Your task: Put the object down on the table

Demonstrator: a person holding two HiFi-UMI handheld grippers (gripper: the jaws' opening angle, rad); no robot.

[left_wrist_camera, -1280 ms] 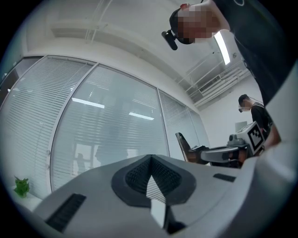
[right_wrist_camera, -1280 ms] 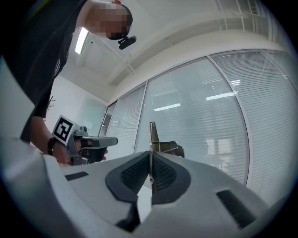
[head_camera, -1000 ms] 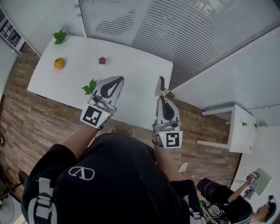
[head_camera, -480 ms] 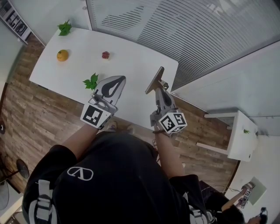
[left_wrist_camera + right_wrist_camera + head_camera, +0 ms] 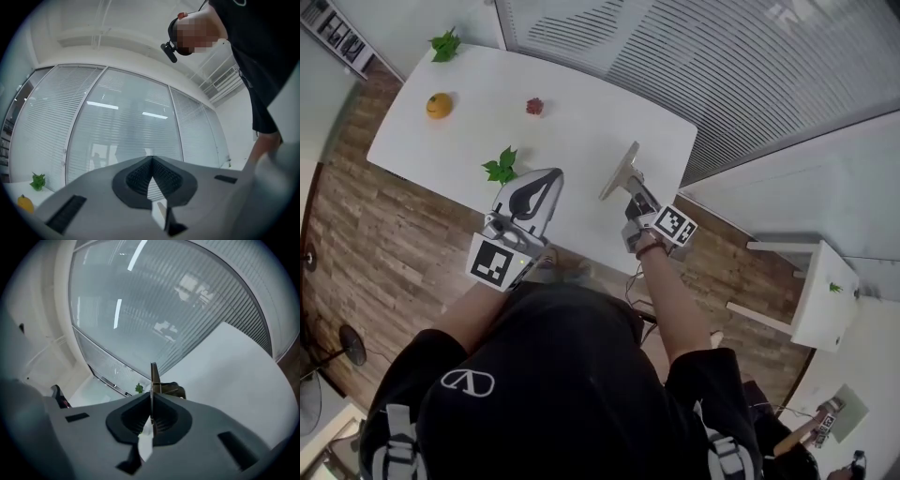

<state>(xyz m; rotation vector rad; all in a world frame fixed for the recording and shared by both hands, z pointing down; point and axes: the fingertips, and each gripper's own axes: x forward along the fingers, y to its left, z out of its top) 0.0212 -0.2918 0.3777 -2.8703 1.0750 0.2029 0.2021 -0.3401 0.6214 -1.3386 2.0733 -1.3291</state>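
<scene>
The left gripper point(image 5: 551, 176) hangs closed and empty at the near edge of the white rounded table point(image 5: 581, 89). The right gripper point(image 5: 630, 190), clamped on the thin flat beige board point(image 5: 618, 172), has rolled and reached farther over the table. The board is tilted and apparently still aloft, so it looks ready to lower.

Orange point(image 5: 439, 105), small red thing point(image 5: 534, 107), far green sprig point(image 5: 445, 44), near green sprig point(image 5: 501, 167) — well apart.

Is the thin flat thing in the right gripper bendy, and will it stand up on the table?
Probably stiff: the flat panel sticks straight out of the right gripper, pinched at one end, with no droop. It looks very thin edge-on, so it is likely light. Set on that narrow edge on the table, it would probably tip flat.
</scene>
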